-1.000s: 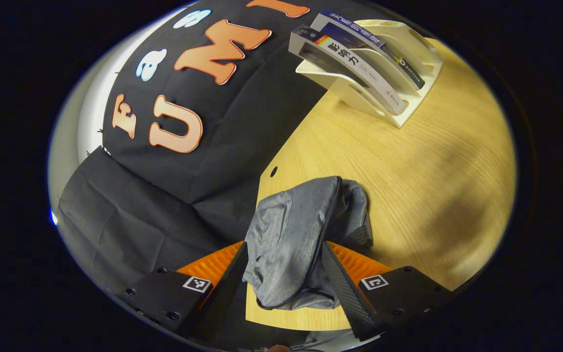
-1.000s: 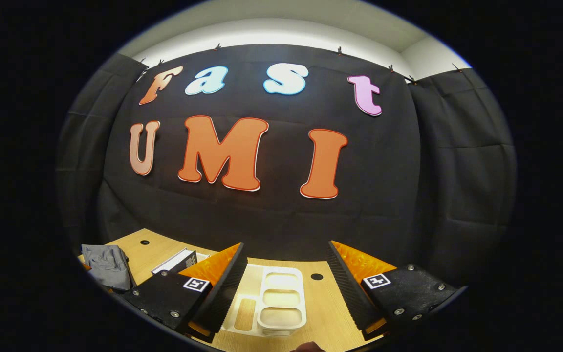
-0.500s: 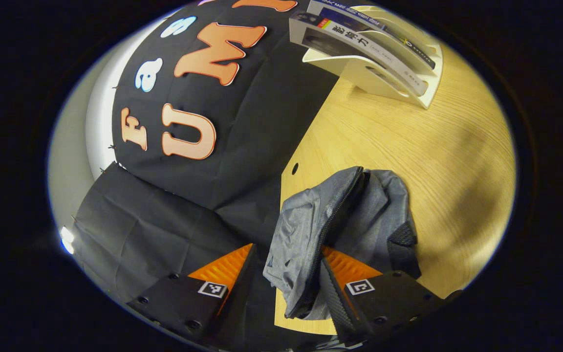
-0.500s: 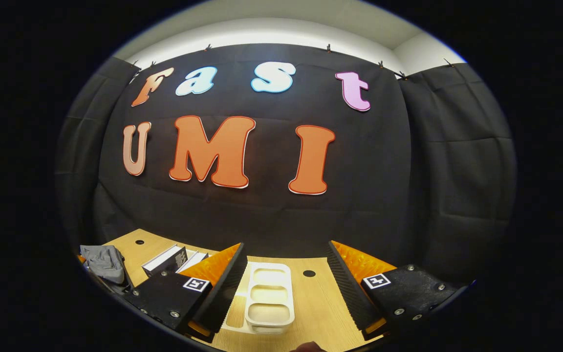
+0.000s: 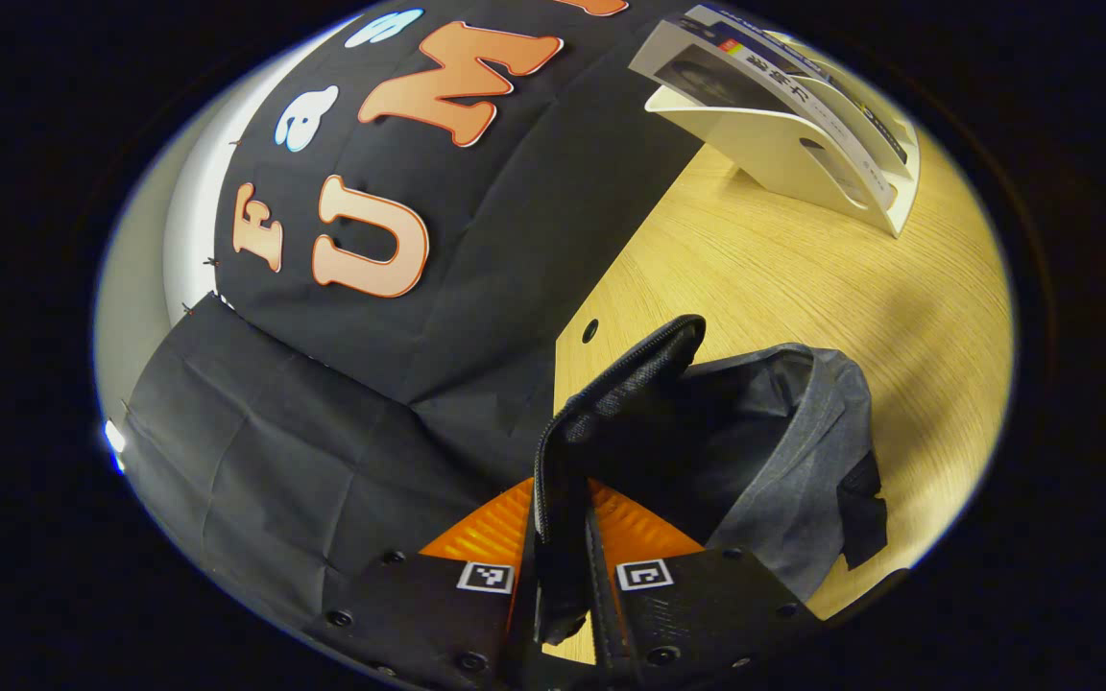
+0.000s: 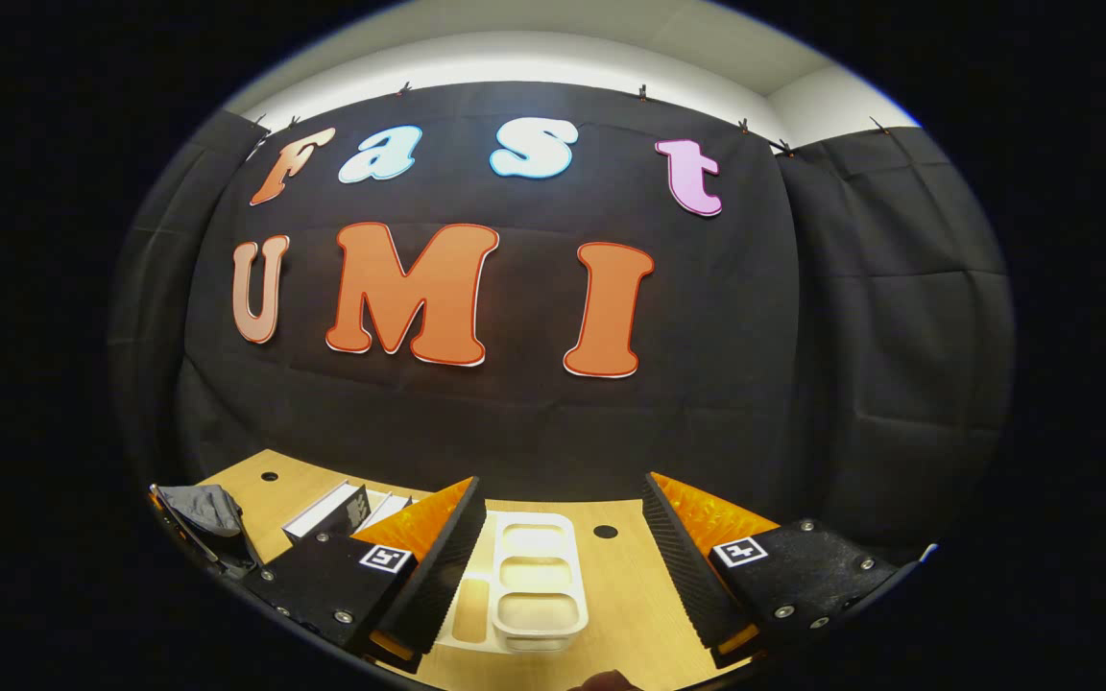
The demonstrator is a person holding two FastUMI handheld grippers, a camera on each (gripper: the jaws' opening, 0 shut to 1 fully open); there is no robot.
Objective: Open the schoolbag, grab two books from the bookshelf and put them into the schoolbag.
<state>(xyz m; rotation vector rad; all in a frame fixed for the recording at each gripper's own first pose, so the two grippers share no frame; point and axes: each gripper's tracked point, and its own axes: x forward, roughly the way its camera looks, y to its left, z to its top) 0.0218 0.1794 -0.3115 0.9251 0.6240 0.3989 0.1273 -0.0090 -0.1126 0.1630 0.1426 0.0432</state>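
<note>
In the left gripper view, the left tongs (image 5: 567, 537), spread wide around the grey schoolbag (image 5: 783, 461) a second ago, now pinch its zippered edge (image 5: 611, 403) and lift the flap upright, exposing the dark interior, while the bookshelf (image 5: 803, 154) slides toward the upper right.

In the left gripper view, the schoolbag's (image 5: 774, 451) inside is too dark to make out, and its zippered flap (image 5: 611, 413) covers the inner faces of the left claw (image 5: 563, 566). The books (image 5: 764, 77) in the far bookshelf (image 5: 803, 163) are cut off by the picture's edge. In the right gripper view, the right claw (image 6: 563, 547) hides part of the bookshelf (image 6: 534, 585), and the schoolbag (image 6: 203, 509) is small and cropped at far left.
</note>
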